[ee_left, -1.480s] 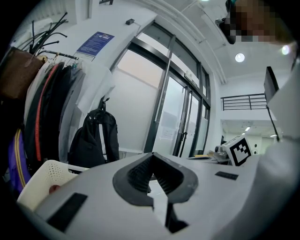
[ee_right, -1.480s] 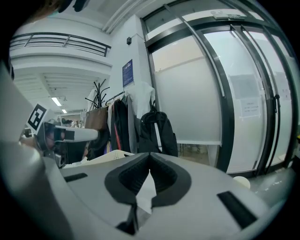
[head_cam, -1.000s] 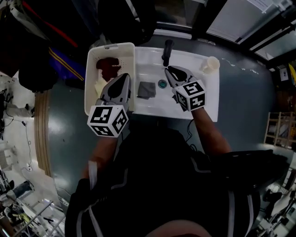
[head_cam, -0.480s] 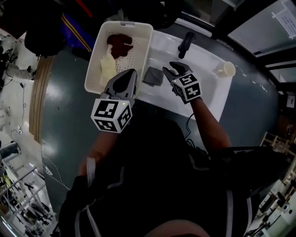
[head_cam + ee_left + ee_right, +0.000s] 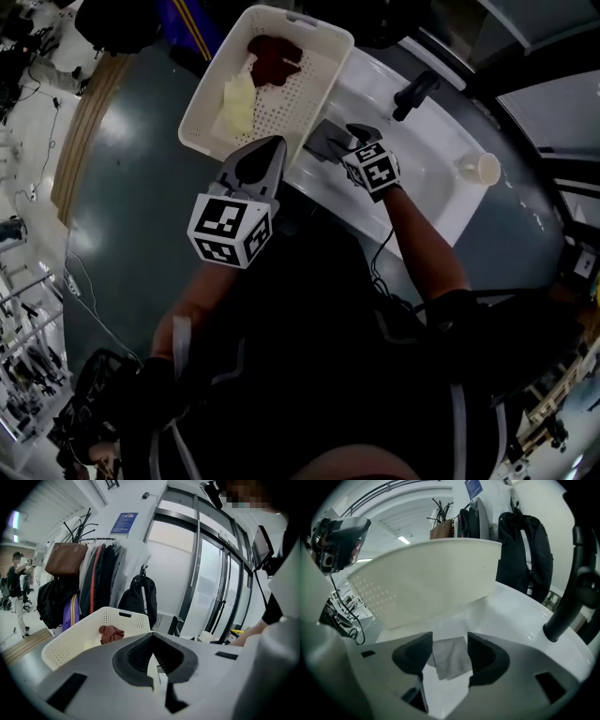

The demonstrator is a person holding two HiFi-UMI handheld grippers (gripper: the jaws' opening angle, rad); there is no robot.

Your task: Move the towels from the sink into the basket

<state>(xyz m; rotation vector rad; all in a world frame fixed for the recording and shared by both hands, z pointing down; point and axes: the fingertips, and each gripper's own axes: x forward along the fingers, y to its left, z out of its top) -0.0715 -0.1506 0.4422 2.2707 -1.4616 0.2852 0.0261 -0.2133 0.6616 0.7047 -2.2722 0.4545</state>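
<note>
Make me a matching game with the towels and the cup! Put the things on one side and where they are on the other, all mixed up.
Things:
1. grey towel
2. dark red towel
3. pale yellow towel
4. cup

Places:
A. in the basket, at its far end
B. on the sink's ledge, past the black tap
C. lying in the sink
D. in the basket, along its left wall in the head view

Pairs: 1-C, 2-A, 3-D, 4-B
</note>
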